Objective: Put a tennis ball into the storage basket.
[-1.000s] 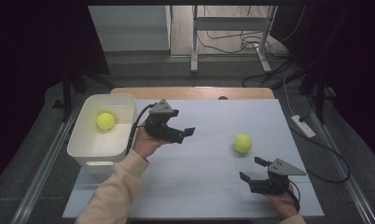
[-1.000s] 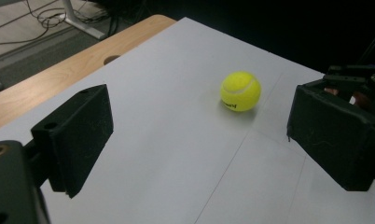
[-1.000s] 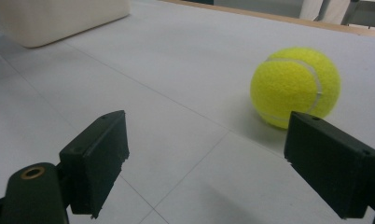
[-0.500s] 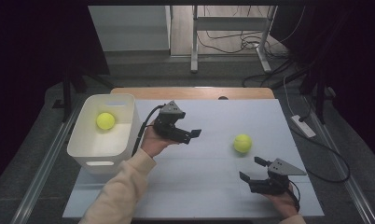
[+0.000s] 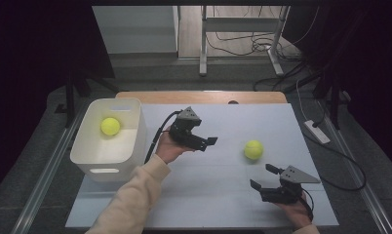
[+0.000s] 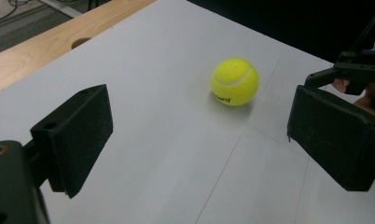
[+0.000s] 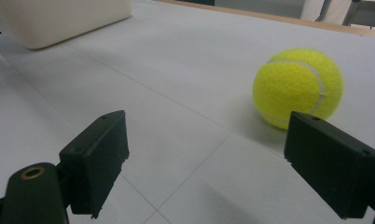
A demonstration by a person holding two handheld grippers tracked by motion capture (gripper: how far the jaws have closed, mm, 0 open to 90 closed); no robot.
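We are seeing a yellow felt ball (image 5: 253,149) with a white seam lying on the worktop (image 5: 223,190), bare sheet opening all around it. The left gripper (image 5: 207,142) is hovering just left of it, jaws wide and empty. The right gripper (image 5: 263,178) is resting near it, toward us, also gaping. The bin (image 5: 135,127) is sitting well apart, holding another ball (image 5: 110,126).

you're working with black grippers, left gripper (image 5: 207,142) and right gripper (image 5: 263,177). right of the white bin (image 5: 105,161), the tennis ball (image 5: 253,149) is yellow-green with a pale seam and dark lettering. another yellow-green ball (image 5: 110,126) lies in the bin.
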